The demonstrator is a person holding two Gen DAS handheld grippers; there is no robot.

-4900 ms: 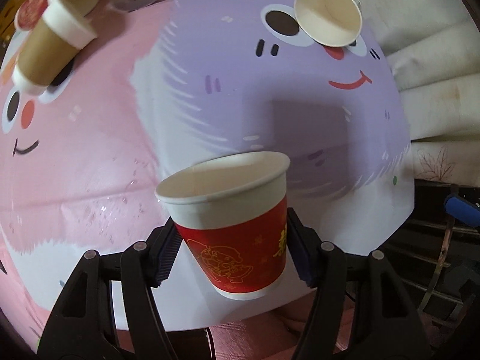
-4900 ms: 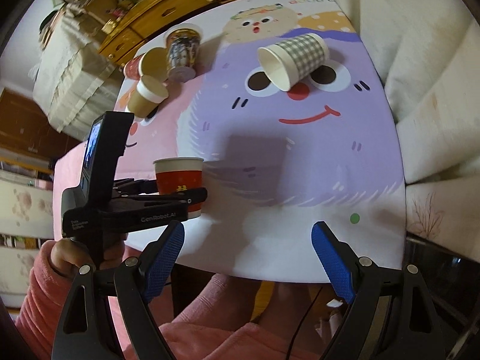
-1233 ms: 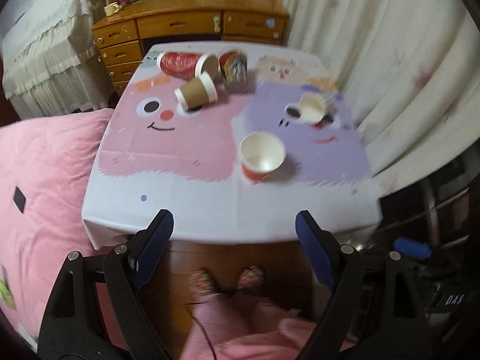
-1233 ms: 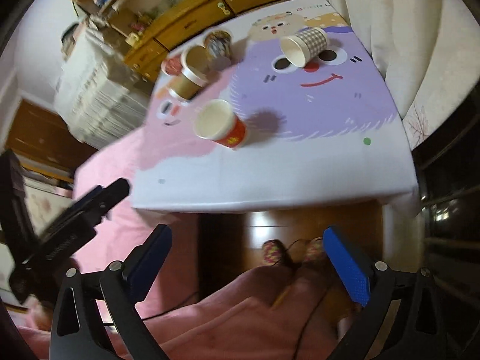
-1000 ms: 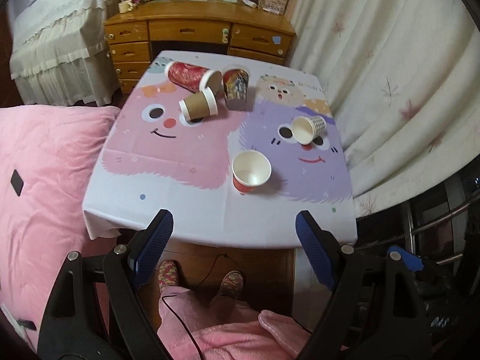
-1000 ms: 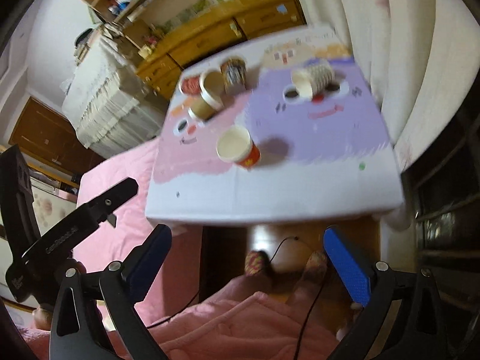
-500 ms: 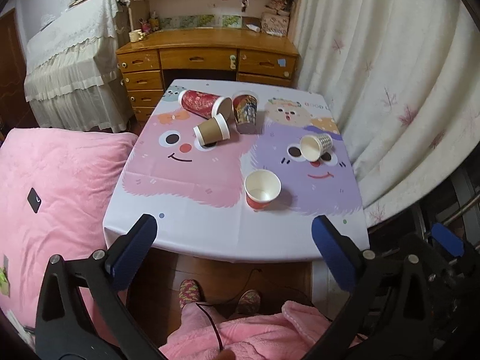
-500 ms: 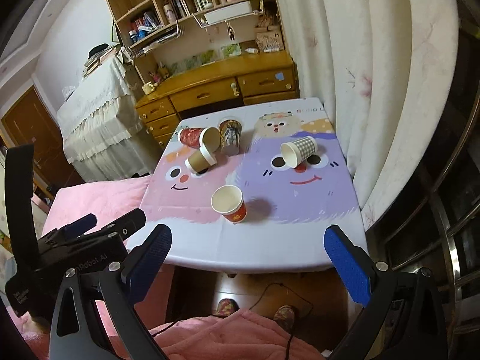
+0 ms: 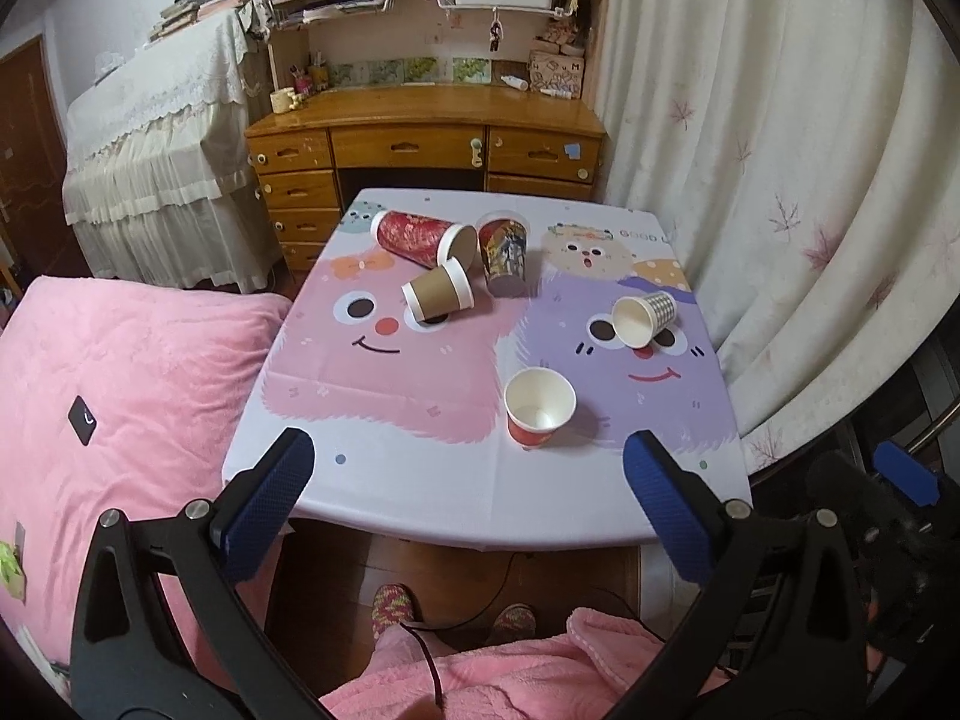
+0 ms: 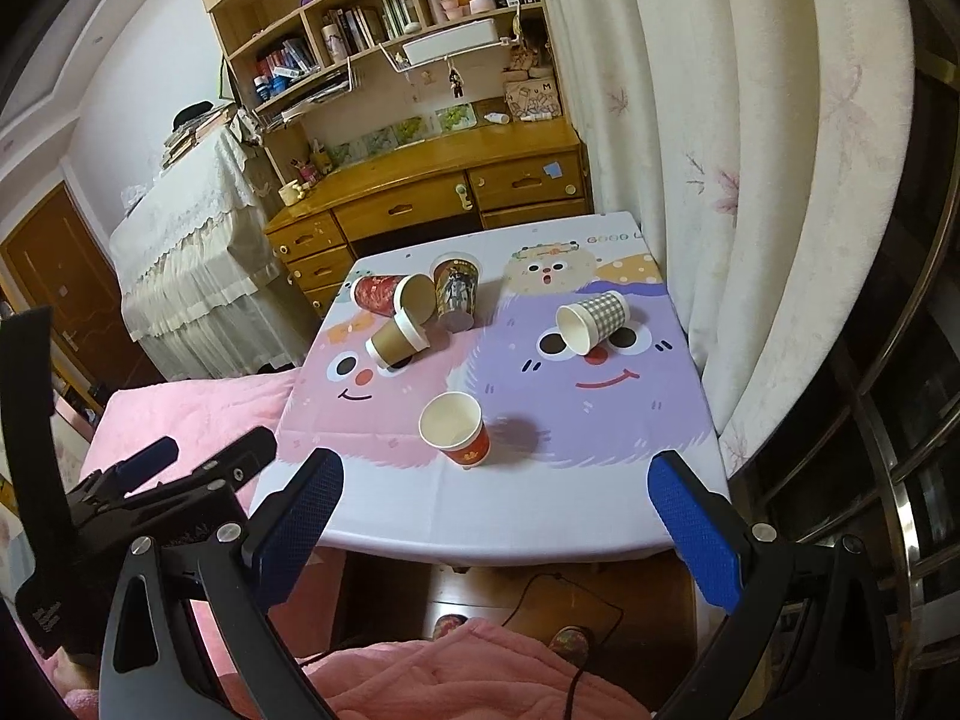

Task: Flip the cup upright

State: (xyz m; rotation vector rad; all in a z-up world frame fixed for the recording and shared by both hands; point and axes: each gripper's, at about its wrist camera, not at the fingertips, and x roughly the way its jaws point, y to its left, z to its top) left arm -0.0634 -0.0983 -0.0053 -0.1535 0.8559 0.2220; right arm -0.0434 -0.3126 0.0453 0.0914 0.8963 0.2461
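A small red paper cup with a white inside (image 9: 538, 411) stands upright near the front edge of the counter (image 9: 420, 480), mouth up.

Both grippers are held back from the counter, well apart from the cup. The left gripper (image 9: 467, 495) has its blue fingers (image 9: 270, 501) spread wide open, holding nothing. The right gripper (image 10: 495, 525) also has its blue fingers (image 10: 693, 525) spread wide open and bare. Near the right edge, a white paper cup with a grey check pattern (image 9: 643, 318) lies on its side. Toward the back edge, a brown paper cup with a white rim (image 9: 437, 297) and a tall red patterned paper cup (image 9: 417, 237) lie on their sides, touching. Just beside them stands a dark picture-printed cup (image 9: 504, 252).
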